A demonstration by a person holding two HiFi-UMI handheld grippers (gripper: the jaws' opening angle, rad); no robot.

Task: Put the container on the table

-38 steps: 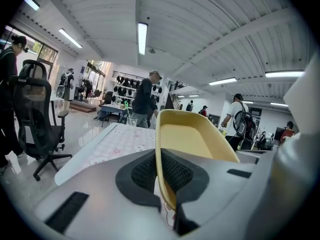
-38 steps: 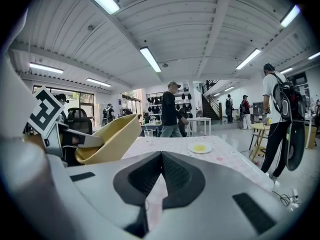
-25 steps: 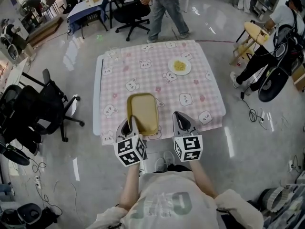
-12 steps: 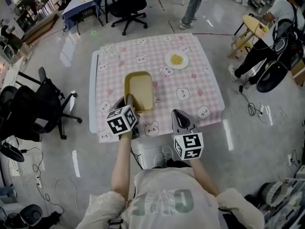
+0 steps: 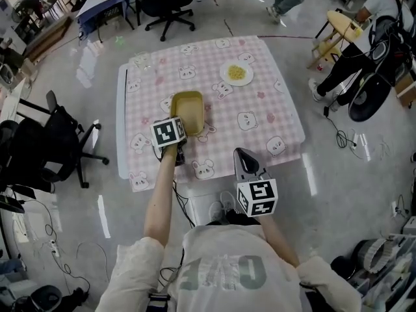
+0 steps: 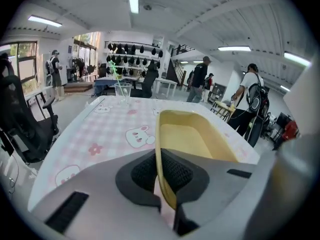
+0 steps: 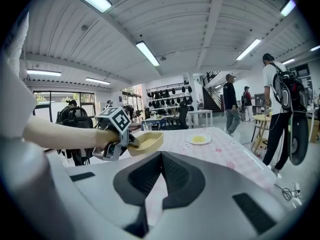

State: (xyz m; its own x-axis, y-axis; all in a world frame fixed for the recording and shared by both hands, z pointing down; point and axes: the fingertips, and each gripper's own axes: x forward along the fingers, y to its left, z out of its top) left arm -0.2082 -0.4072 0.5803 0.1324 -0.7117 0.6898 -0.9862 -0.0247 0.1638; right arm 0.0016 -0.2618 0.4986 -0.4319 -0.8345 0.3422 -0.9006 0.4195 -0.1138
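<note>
1. Table (image 5: 121, 125) in a large open workroom, seen from above: it is square and covered by a pink checked cloth (image 5: 260, 99) printed with cartoon animals and flowers.
2. A shallow yellow container (image 5: 188, 108), rectangular with rounded corners and empty, sits over the left-centre part of the cloth.
3. The left gripper (image 6: 160, 159) pinches the container's near rim, one black pad inside the wall and one outside. No view shows whether the base touches the cloth.
4. The right gripper (image 7: 161, 159) hangs at the table's near edge, well apart from the container. Its jaw tips are pressed together with nothing between them.
5. A white plate (image 5: 236, 74) of yellow food lies toward the far right of the cloth, and a clear cup (image 5: 142, 62) stands at the far left corner.
6. The floor (image 5: 338, 187) is pale and glossy, with cables trailing across it.
7. Black office chairs (image 5: 55, 138) stand to the left, and a round wooden stool (image 5: 344, 23) to the far right.
8. People (image 6: 199, 79) stand beyond the table under long strip lights (image 7: 147, 53).
</note>
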